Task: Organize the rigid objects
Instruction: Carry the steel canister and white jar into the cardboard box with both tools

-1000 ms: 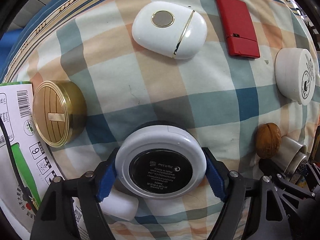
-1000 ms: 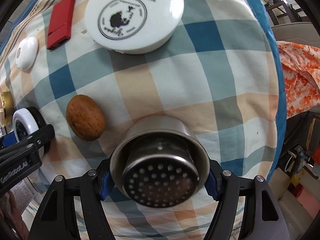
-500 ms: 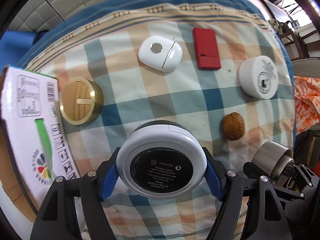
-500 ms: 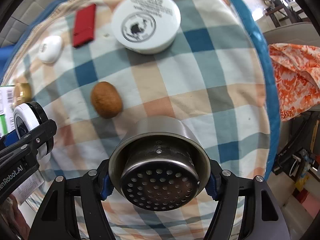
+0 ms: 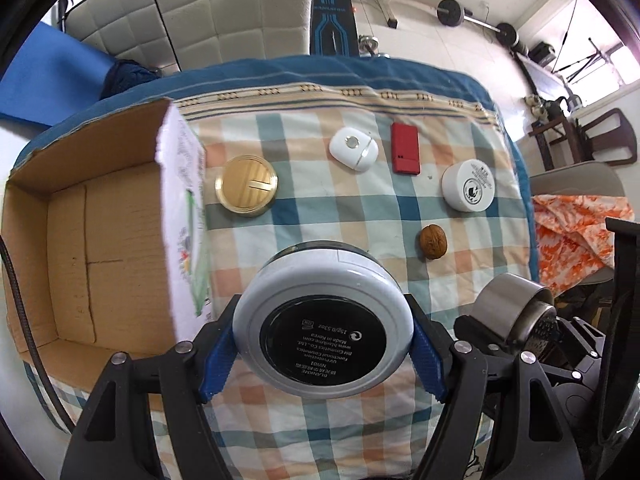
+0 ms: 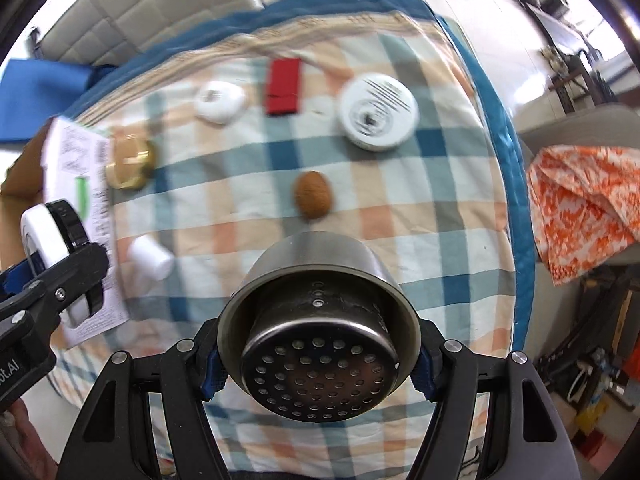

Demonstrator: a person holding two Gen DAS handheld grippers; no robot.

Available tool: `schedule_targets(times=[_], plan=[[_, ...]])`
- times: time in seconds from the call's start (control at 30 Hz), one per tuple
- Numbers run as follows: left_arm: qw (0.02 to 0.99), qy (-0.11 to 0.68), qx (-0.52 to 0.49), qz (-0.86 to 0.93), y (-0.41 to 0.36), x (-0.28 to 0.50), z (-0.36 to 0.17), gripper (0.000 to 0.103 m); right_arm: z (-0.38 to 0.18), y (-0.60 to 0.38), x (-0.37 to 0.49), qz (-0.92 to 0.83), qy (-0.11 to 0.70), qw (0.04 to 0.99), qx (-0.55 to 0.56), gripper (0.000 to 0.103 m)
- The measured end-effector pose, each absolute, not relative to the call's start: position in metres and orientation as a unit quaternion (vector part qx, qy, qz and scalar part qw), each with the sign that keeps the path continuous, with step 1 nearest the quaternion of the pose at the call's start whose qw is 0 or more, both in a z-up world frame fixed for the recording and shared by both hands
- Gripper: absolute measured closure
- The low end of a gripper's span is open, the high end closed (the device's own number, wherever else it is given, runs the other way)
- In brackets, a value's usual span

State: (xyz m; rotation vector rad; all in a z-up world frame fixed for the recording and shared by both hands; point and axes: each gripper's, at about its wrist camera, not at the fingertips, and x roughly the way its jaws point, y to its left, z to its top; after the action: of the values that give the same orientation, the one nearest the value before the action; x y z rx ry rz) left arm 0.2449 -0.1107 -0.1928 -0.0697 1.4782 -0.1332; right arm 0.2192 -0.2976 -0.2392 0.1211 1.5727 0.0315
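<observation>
While clamped between left claw (image 5: pixel 323 354) pads, compact (image 5: pixel 323 322), box (image 5: pixel 80 240) left.

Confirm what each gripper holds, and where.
Left gripper: round white compact, clamped across its rim. Right gripper: perforated steel strainer cup, clamped across its sides.

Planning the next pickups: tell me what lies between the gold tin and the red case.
In the left wrist view, the white oval case lies between the gold tin and the red case, apart from both on the checked cloth.
</observation>
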Motion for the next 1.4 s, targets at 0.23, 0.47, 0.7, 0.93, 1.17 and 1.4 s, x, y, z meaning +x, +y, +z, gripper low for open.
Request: schedule_targets(times=[0.23,0.47,0.7,0.93,1.17,1.4], plan=[[0.754,0.652,-0.06,-0.056,-0.037,0.237,-0.149,0.03,-0.2,-0.225,0.23,0.046,0.684,0.726,0.054,0.03],[0.761,0.645,-0.064,-0.028,0.056,0.251,-0.134,0.03,-0.176,-0.122,0.249,0.079,0.676,0.731,0.044,0.03],[0.747,0.661,-0.076,-0.013,0.133,0.282,-0.159,0.03,-0.193,-0.03,0.285,0.102,0.682,0.723,0.036,0.03],[0.708,0.695,-0.125,-0.02,0.184,0.317,-0.215,0.03,-0.241,0.031,0.325,0.109,0.699,0.706,0.031,0.03],[0.674,0.724,-0.148,-0.024,0.198,0.341,-0.272,0.03,-0.293,0.06,0.35,0.102,0.714,0.693,0.02,0.03],[0.663,0.737,-0.128,-0.027,0.191,0.353,-0.297,0.03,-0.322,0.07,0.363,0.097,0.725,0.682,0.016,0.03]])
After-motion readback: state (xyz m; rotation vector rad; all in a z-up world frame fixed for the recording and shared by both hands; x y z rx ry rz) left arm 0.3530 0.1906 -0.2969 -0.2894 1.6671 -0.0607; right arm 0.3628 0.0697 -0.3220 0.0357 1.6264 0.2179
